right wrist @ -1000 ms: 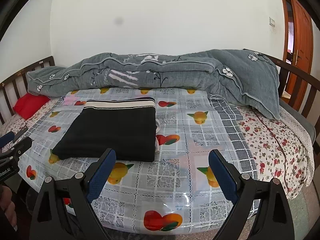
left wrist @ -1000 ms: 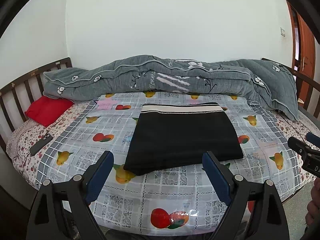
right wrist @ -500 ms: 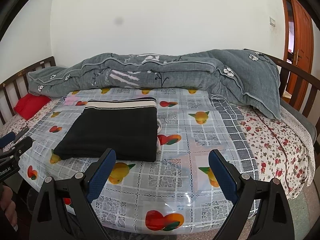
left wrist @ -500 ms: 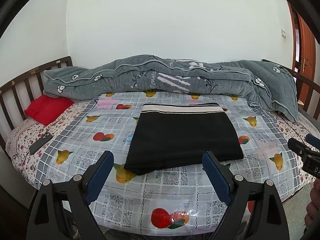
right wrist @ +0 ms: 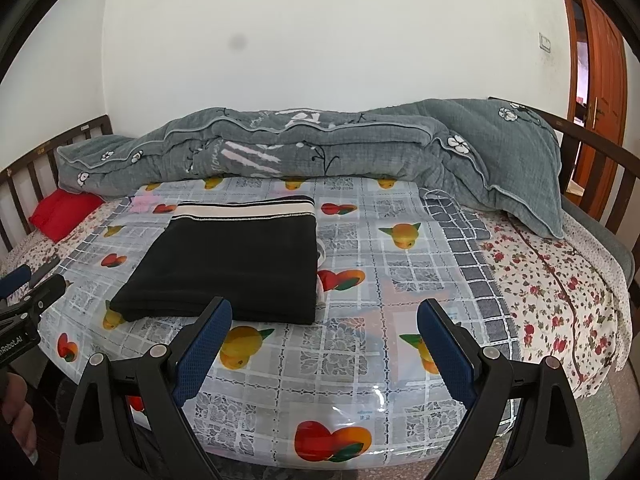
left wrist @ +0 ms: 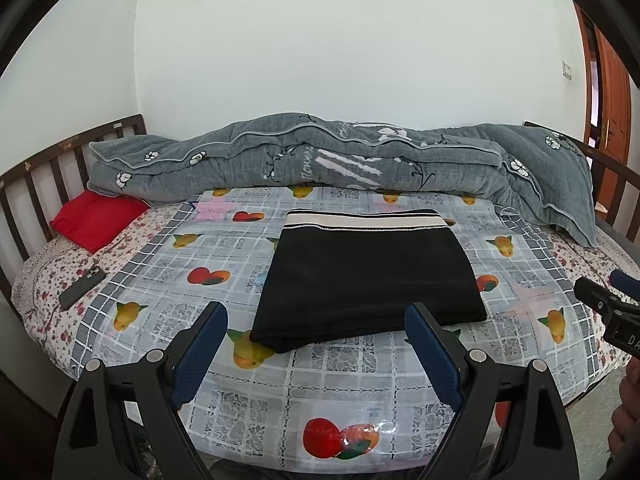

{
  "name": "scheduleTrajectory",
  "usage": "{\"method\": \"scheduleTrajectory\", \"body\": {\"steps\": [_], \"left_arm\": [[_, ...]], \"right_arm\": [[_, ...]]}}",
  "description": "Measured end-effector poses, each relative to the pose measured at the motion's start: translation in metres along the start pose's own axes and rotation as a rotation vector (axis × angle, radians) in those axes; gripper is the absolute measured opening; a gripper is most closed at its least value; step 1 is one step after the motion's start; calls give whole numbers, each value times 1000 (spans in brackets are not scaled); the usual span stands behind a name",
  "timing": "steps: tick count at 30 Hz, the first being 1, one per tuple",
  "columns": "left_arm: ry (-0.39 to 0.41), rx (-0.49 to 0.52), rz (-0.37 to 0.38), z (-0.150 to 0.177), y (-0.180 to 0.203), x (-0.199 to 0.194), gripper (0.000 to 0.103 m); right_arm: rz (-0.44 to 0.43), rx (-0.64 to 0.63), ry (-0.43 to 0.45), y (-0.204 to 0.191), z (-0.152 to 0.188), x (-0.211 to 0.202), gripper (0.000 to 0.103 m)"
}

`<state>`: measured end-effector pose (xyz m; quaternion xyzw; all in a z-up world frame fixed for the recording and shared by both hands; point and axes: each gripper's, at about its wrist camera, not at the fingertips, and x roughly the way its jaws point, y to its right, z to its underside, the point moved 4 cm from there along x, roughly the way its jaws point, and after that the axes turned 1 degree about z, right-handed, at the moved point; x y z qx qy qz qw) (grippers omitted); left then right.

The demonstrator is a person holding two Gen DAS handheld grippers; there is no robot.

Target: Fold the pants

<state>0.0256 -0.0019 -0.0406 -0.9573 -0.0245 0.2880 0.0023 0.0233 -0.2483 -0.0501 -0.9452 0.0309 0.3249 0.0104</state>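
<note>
The black pants [left wrist: 370,276] lie folded into a flat rectangle near the middle of the bed [left wrist: 60,296], resting on a glossy plastic sheet [left wrist: 352,392] printed with fruit and grey checks. Their cream-and-black striped waistband [left wrist: 364,220] faces the far side, toward the wall; the near folded edge is thicker and slightly rounded at its left corner. In the right wrist view the pants [right wrist: 232,268] sit left of centre, and a bit of pale cloth [right wrist: 320,254] peeks out along their right edge, though what it belongs to is hard to tell.

The left claw [left wrist: 316,320] hangs over the near edge of the bed, its blue-padded fingers [left wrist: 200,356] spread wide with nothing between them, clear of the pants. The right claw [right wrist: 324,318] is likewise wide apart and holds nothing, aimed at bare sheet to the right of the pants.

Behind the pants a rumpled grey quilt [left wrist: 320,164] with white flowers runs along the wall side of the bed. A red pillow [left wrist: 98,218] lies at the left end by the wooden slatted rail [left wrist: 36,176], and a dark phone [left wrist: 82,284] rests on the floral bedsheet [right wrist: 552,280] near it. A brown wooden door [right wrist: 600,64] stands at the far right.
</note>
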Motion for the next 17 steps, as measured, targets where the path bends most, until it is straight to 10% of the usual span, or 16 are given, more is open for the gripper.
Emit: {"method": "scheduleTrajectory", "body": {"steps": [17], "left_arm": [[17, -8, -18, -3, 1, 3, 90]], "right_arm": [[-8, 3, 10, 0, -2, -1, 93]]}}
